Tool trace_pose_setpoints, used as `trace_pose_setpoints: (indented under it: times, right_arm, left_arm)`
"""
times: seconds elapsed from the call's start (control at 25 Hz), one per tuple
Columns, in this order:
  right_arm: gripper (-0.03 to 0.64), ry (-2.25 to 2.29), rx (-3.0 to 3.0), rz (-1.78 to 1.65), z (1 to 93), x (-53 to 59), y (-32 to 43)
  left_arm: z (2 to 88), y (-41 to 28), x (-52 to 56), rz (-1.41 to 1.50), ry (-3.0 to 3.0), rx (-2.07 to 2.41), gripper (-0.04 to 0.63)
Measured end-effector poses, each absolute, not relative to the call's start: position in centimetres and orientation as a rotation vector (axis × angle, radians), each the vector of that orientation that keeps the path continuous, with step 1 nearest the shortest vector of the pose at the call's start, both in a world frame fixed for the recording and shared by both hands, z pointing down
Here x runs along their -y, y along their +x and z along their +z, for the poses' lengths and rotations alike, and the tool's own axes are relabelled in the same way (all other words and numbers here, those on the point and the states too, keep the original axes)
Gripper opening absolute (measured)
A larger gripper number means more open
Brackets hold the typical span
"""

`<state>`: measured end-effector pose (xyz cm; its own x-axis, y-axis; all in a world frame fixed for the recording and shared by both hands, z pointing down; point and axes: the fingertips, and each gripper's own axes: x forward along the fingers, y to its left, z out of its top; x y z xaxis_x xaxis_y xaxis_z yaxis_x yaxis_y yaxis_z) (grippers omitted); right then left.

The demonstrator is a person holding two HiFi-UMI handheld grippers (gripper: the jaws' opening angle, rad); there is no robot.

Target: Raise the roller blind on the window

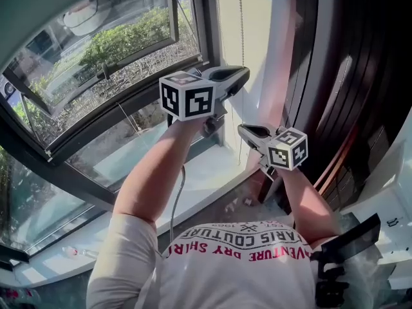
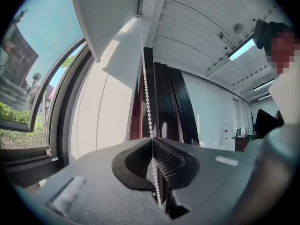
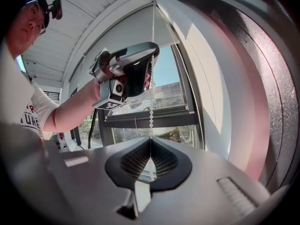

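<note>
The left gripper (image 2: 153, 142) is clamped on the bead chain (image 2: 146, 93), its ribbed pads pressed together with the beads running straight down between them. The right gripper (image 3: 150, 142) is likewise closed on the same chain lower down, with a short taut stretch of beads between the two. The left one is held higher and closer to the glass. The roller blind (image 3: 136, 27) is already high in the window, its bottom edge (image 2: 97, 59) near the top of the opening and the panes below it uncovered. The chain hangs in a narrow strip between the pale side wall (image 1: 264, 56) and the dark upright panels (image 1: 335, 76), so there is little room to the right, while the space above the window sill (image 1: 212, 172) is free. A second beaded line (image 3: 197, 93) seems to be the chain's other run, though glare blurs it.
</note>
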<state>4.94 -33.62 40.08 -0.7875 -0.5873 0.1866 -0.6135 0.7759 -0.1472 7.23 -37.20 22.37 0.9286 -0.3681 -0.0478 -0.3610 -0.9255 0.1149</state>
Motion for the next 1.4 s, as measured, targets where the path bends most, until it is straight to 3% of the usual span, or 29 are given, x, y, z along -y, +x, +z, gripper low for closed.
trace_pose_setpoints:
  times: [0.64, 1.4]
  right_arm:
    - [0.006, 0.951, 2.830, 0.329, 41.0, 33.5, 4.8]
    - [0.006, 0.924, 2.628, 0.549, 52.8, 32.3, 6.2]
  left_arm:
    - [23.0, 6.7, 37.3, -0.076, 3.025, 0.633, 0.006]
    - [34.7, 7.7, 35.9, 0.146, 2.963, 0.664, 0.006]
